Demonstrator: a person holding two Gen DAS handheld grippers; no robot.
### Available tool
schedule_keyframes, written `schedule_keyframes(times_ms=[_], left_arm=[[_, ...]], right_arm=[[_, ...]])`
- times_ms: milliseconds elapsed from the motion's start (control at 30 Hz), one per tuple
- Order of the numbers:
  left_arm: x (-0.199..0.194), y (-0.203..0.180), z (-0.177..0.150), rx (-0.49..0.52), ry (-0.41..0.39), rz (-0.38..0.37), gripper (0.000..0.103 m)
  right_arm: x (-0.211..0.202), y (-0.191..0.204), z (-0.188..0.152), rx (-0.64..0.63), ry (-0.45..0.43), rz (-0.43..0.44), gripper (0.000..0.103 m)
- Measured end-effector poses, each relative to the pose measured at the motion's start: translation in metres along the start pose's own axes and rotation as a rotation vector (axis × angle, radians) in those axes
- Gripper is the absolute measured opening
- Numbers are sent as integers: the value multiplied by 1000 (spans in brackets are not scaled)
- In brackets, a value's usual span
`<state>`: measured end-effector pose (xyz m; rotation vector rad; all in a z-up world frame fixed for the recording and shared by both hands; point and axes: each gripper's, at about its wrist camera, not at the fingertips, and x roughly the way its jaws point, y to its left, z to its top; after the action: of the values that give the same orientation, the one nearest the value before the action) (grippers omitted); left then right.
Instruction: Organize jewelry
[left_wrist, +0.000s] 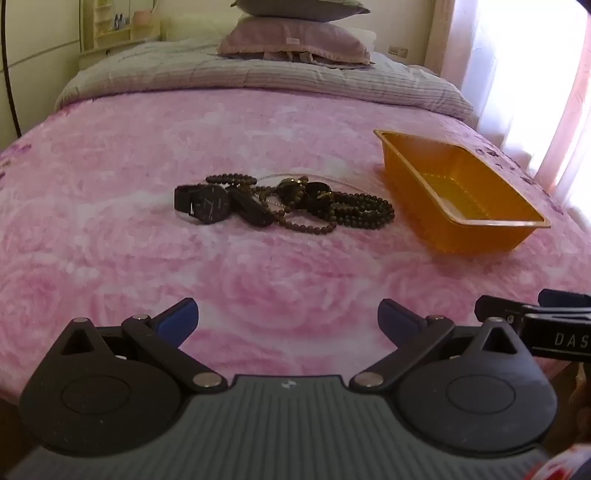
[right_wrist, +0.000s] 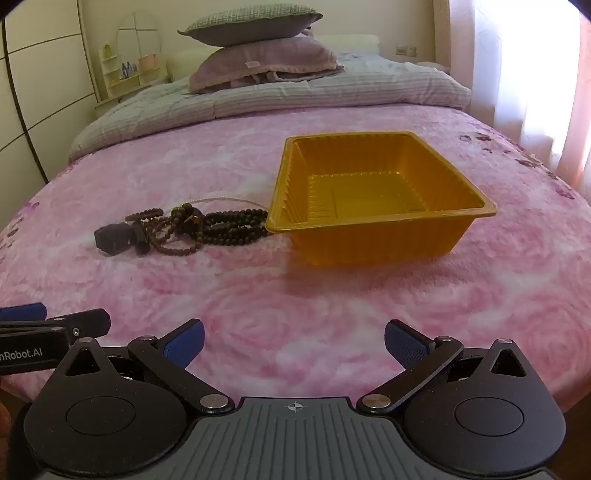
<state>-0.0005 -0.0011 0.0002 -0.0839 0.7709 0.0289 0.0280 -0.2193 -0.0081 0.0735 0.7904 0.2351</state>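
Lying in a loose heap on the pink rose-patterned bedspread (left_wrist: 110, 229), the jewelry (left_wrist: 284, 201) sat just left of an orange plastic tray (left_wrist: 480, 236) — dark bead strands (left_wrist: 354, 212), a black wristwatch (left_wrist: 208, 205) at the heap's left end, and a thin pale chain (right_wrist: 225, 200) trailing toward the tray's rim. From the right wrist view the beads reached right up to the tray's near left corner; whether they touched it could not be told. The tray held nothing visible. Both tools hovered over the near edge of the bed, well apart from the heap: the left gripper (left_wrist: 288, 321) had its blue-padded fingers (left_wrist: 177, 319) spread wide with nothing between them, and the right gripper (right_wrist: 293, 341) was spread the same way — also empty. Two stacked pillows (right_wrist: 258, 51) rested at the far end.
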Motion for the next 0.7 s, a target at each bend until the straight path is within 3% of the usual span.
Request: schedule_keyframes(times_ms=[700], left_arm=[[3,5,-3,-34,16,-18,103]], right_arm=[[3,2,-3,-1,1,0,103]])
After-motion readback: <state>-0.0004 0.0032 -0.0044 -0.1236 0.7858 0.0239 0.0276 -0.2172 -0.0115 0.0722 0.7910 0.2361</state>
